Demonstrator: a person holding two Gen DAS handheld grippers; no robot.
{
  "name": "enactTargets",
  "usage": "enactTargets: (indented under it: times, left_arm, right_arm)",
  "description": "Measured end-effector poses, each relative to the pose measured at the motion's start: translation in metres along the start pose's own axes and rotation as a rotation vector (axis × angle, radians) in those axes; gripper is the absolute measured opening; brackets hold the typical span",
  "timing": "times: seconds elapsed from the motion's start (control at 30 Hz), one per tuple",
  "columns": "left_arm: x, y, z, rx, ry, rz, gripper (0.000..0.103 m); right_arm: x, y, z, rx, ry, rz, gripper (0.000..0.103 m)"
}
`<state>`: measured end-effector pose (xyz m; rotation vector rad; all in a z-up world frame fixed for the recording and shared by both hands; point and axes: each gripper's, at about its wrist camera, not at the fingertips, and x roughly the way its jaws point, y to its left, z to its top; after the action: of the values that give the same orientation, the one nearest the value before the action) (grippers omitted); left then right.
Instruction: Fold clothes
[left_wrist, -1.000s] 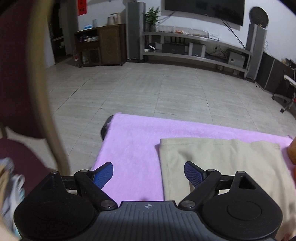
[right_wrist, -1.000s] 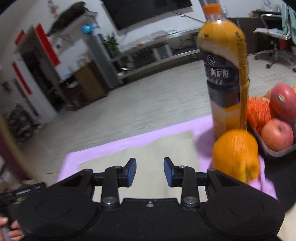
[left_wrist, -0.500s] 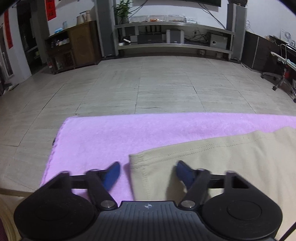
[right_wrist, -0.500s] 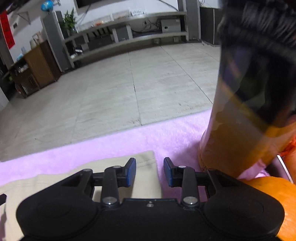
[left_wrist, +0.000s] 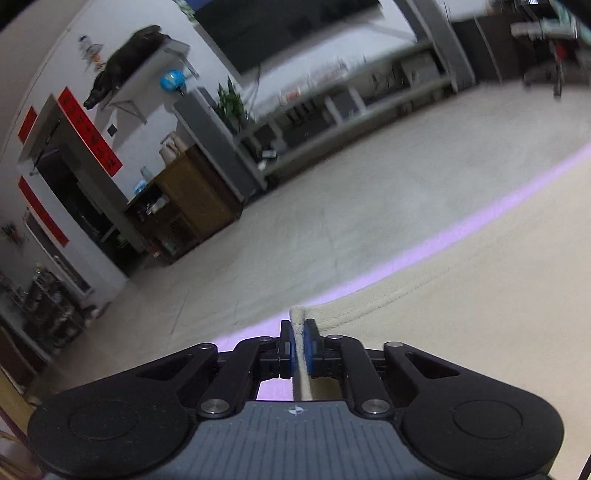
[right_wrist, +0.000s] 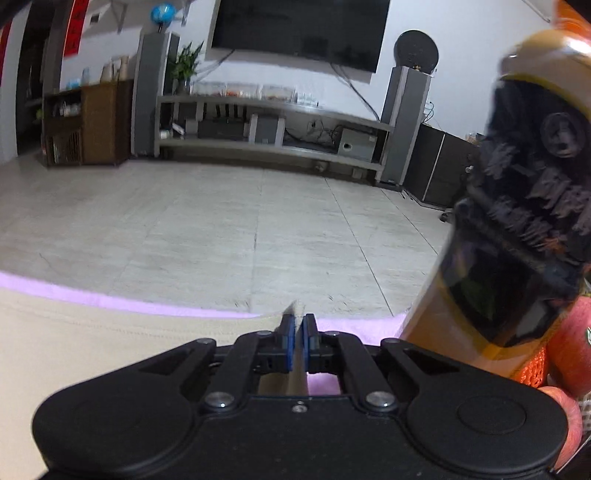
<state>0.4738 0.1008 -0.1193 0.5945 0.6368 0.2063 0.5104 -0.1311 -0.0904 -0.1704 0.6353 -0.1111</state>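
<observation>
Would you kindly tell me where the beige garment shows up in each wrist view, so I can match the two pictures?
Left wrist view: the beige garment fills the lower right; its corner is pinched in the closing left tongs.
Right wrist view: it spreads across the lower left; its other corner is pinched in the closing right tongs.
Shared landmark: the pink towel edging the garment's far side.

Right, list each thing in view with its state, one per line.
Left gripper: closing, pinching a corner of the garment.
Right gripper: closing, pinching another corner of it.
Garment: beige, flat on the towel, two corners pinched up.
Towel: pink, spread flat under the garment.
Bottle: upright beside the right gripper.
</observation>
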Motion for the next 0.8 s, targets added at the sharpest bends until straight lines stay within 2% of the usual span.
enactTargets:
  times: [0.07, 0.1, 0.13, 0.17, 0.23, 0.33, 0.43, 0.57, 0.67, 0.73, 0.8]
  left_arm:
    - [0.015, -0.010, -0.011, 0.035, 0.088, 0.048, 0.027]
    - [0.013, -0.007, -0.015, 0.015, 0.094, 0.066, 0.030]
    - [0.011, -0.002, -0.018, -0.007, 0.101, 0.083, 0.043]
    - [0.004, 0.010, -0.019, -0.051, 0.109, 0.078, 0.050]
    - [-0.011, 0.035, -0.019, -0.140, 0.126, 0.070, 0.049]
    - [-0.048, 0.077, -0.024, -0.221, 0.143, 0.076, 0.049]
    - [-0.100, 0.113, -0.038, -0.292, 0.167, 0.031, 0.049]
    - [-0.176, 0.126, -0.073, -0.365, 0.185, -0.072, 0.052]
    - [-0.206, 0.125, -0.108, -0.442, 0.224, -0.185, 0.056]
    - [-0.208, 0.117, -0.129, -0.486, 0.269, -0.236, 0.055]
    - [-0.197, 0.105, -0.139, -0.469, 0.336, -0.266, 0.055]
  right_arm:
    - [0.012, 0.006, -0.005, -0.023, 0.061, -0.011, 0.006]
    - [0.016, 0.008, -0.008, -0.026, 0.086, -0.022, 0.006]
    - [0.016, 0.007, -0.009, -0.021, 0.097, -0.024, 0.008]
    - [0.009, 0.004, -0.007, -0.004, 0.097, -0.005, 0.012]
    - [-0.012, -0.006, -0.001, 0.038, 0.089, 0.051, 0.019]
    - [-0.061, -0.026, 0.011, 0.075, 0.073, 0.125, 0.026]
    - [-0.119, -0.053, 0.018, 0.123, 0.072, 0.210, 0.032]
    - [-0.188, -0.091, 0.005, 0.195, 0.065, 0.307, 0.044]
    - [-0.224, -0.118, -0.019, 0.274, 0.065, 0.371, 0.044]
    - [-0.235, -0.130, -0.042, 0.358, 0.077, 0.397, 0.044]
    - [-0.241, -0.137, -0.068, 0.441, 0.094, 0.447, 0.044]
